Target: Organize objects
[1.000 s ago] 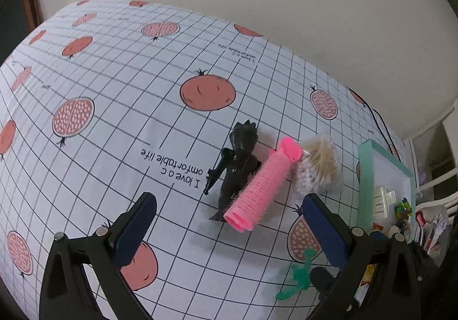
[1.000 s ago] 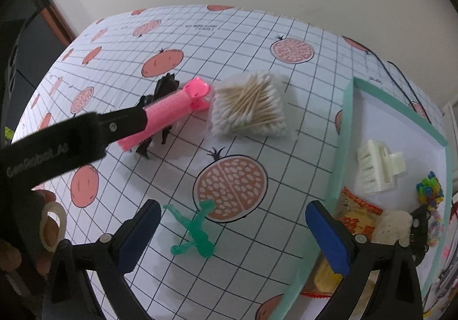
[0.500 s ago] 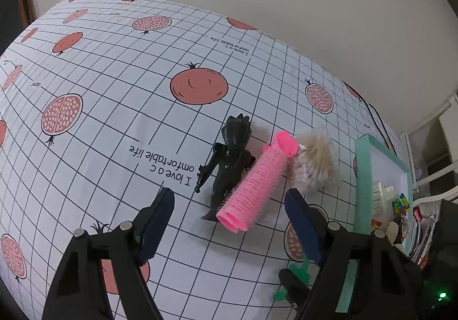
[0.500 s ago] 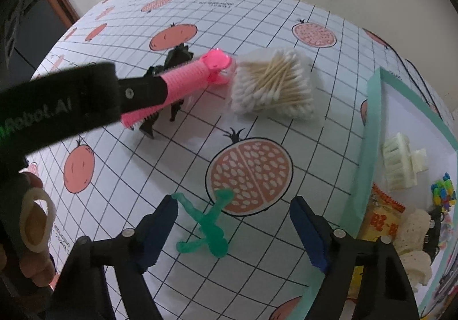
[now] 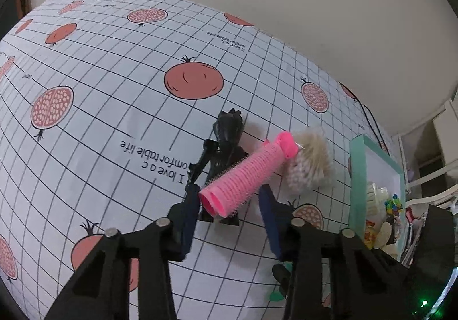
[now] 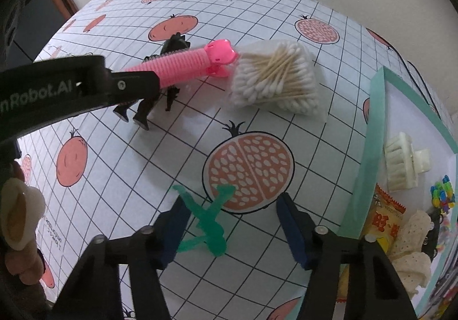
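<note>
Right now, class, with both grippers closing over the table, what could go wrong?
1. The pink hair roller lies across the black figurine; as the left gripper closes around it, the figurine may be dragged or knocked.
2. The roller's far end is at the cotton swabs, which could shift.
3. The flat green figure may slip from the closing right gripper.
</note>
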Available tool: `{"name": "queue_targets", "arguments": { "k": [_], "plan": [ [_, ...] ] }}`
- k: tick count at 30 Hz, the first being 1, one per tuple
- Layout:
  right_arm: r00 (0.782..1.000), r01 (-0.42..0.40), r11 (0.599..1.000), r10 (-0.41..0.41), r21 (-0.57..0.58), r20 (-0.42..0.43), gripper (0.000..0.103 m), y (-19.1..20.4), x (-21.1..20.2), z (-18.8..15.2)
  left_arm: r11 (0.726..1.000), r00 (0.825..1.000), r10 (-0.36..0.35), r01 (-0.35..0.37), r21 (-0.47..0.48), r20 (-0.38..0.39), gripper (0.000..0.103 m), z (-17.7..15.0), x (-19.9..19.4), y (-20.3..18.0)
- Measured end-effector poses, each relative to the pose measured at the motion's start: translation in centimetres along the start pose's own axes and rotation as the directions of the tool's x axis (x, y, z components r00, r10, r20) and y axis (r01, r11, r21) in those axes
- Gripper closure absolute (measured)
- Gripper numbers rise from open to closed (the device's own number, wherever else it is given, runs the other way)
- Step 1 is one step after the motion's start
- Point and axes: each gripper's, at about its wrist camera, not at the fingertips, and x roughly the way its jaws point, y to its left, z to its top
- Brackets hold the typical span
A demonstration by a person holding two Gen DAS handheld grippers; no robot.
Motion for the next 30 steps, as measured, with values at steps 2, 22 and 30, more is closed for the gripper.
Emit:
{"name": "queue_targets", "arguments": {
  "k": [2,22,30],
  "plan": [
    [1.000,-0.009,1.000,0.009,0.003,0.002,0.050,-0.1,-0.1,0.0,1.000,1.000,0.003,-0.003,0.004,0.002,0.061,0.0,0.0,-0.1],
    [0.997,-0.076,0.997,0.075,0.033,0.033,0.086,-0.4,-1.5,0.2,1.000,0.999,-0.028,0.029,-0.011,0.035,0.070,0.6,-1.6,-0.8],
    [0.995,-0.082,0.996,0.079,0.040,0.057,0.093,-0.8,-1.8,0.3,0.998,0.996,-0.057,0.057,-0.007,0.070,0.073,0.9,-2.8,-1.3]
  ]
}}
